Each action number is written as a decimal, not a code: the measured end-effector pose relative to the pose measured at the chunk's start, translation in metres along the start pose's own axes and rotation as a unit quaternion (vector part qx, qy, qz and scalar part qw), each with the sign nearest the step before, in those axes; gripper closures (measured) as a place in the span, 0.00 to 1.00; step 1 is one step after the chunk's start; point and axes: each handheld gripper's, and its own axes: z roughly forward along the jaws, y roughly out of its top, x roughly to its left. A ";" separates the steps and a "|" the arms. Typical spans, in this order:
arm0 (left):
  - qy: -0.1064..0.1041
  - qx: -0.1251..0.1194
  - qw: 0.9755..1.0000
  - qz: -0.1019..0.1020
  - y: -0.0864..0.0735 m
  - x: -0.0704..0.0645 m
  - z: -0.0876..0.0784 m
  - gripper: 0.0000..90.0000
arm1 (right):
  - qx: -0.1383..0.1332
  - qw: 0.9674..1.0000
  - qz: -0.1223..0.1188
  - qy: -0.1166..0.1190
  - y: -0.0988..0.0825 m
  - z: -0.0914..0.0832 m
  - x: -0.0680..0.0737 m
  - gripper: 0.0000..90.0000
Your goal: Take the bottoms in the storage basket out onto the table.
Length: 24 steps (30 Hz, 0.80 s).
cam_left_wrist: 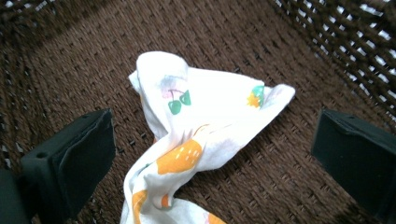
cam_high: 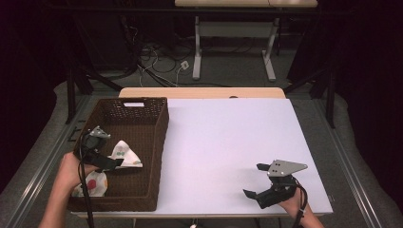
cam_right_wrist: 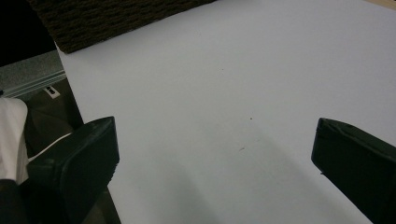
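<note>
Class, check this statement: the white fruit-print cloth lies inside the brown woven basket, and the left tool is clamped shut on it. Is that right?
Not quite. The cloth does lie inside the basket, but the left tool is not clamped on it: the left gripper view shows its jaws spread wide apart, one on each side of the cloth and clear of it. The tool is open.

Overhead light is falling brightly on the white counter (cam_high: 228,142), while the room around it is sinking into near black. The right gripper (cam_high: 254,180) is casting a soft shadow on the counter just beside it. In the left gripper view the patterned cloth (cam_left_wrist: 205,126) is glaring slightly, and the wicker basket (cam_left_wrist: 289,46) is blurring toward the far corners.
</note>
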 end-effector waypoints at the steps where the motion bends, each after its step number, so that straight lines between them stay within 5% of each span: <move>1: 0.000 0.005 1.000 -0.001 0.000 0.000 0.001 0.00 | 0.003 1.000 0.000 0.002 0.000 0.000 0.000 0.00; 3: 0.007 0.031 0.999 -0.001 0.001 0.001 0.006 0.00 | 0.003 1.000 0.000 0.002 0.000 0.000 0.000 0.00; 24: 0.002 0.092 0.996 0.012 -0.001 0.006 0.023 0.03 | -0.001 1.000 0.002 -0.002 0.000 0.000 0.000 0.00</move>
